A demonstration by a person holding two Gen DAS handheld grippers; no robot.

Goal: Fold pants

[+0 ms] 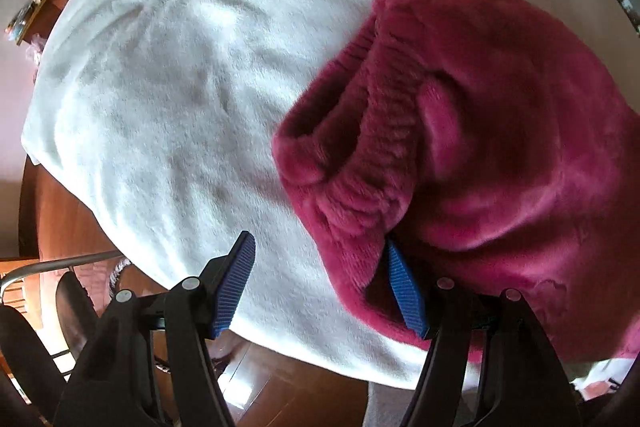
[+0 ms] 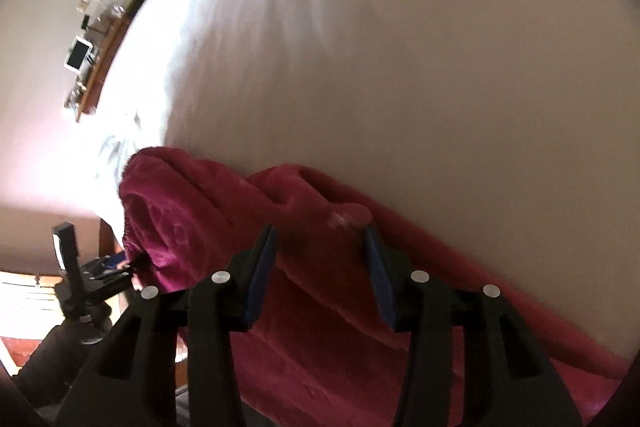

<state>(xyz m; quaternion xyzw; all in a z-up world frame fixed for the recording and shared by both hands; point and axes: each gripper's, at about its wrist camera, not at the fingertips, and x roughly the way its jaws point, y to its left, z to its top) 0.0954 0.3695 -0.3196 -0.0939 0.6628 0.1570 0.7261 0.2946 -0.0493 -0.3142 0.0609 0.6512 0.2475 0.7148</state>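
Both grippers, left gripper (image 1: 320, 283) and right gripper (image 2: 320, 259), are held spread at the pants (image 1: 480, 131).
Pants are heaped at the white blanket's (image 1: 168, 99) near edge; if thick fleece is pinched shallowly, slippage is likely.

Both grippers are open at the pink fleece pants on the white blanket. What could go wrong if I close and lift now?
The left gripper straddles bare white blanket; only its right pad meets the pants near the ribbed waistband, so closing may grab blanket or nothing. The right gripper sits over bunched pants; it may pinch several layers, dragging the heap instead of folding cleanly.
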